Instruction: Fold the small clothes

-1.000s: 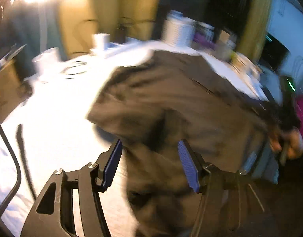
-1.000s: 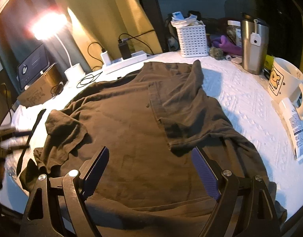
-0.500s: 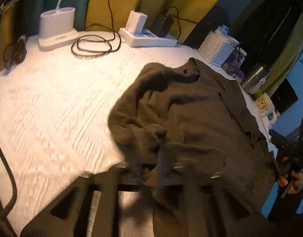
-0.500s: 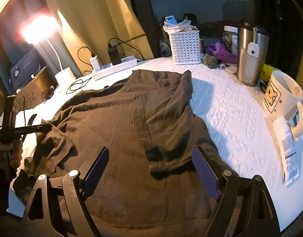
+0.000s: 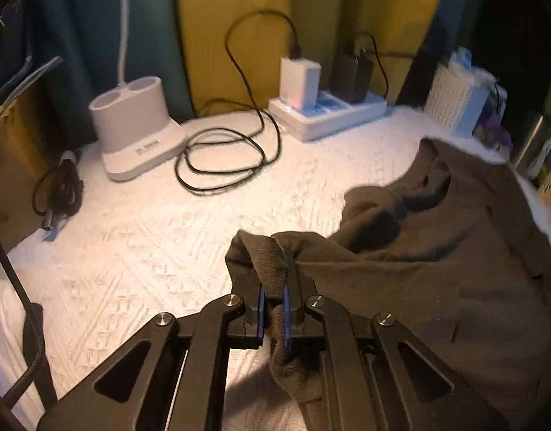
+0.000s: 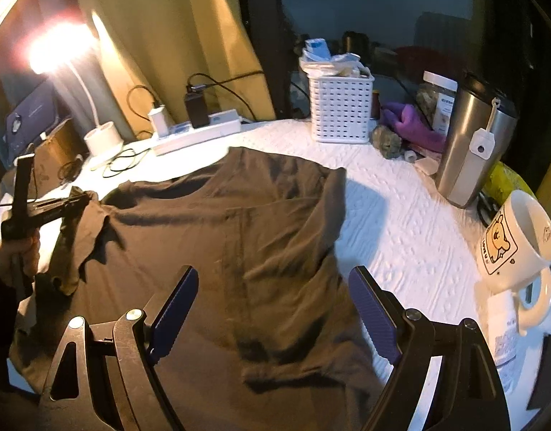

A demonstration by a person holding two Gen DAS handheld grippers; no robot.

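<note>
I see a brown shirt [image 6: 239, 251] lying spread out on a white bumpy cloth [image 5: 132, 251] that covers the table. My left gripper [image 5: 272, 294] is pinching a bunched-up bit of the shirt at its left edge. The two blue pads are squeezed tight on the fabric, and a fold of it pokes up above them and hangs down below them. In the right camera I can see that same gripper far on the left, held in a hand [image 6: 17, 251], with the shirt edge lifted off the table and drooping down from it.

My right gripper [image 6: 272, 309] is spread wide and holds nothing. It hangs over the near part of the shirt, and the brown fabric shows between its two blue pads. The right side of the shirt is folded over onto the middle.

The bottom of the shirt is cut off by the picture edge and hidden behind my right gripper's black arms. The left camera is a little blurry, so the white basket [image 6: 340, 107] and the steel cup [image 6: 469, 143] look fuzzy there. The lamp [image 6: 56, 50] glows so bright that I cannot make out its top.
</note>
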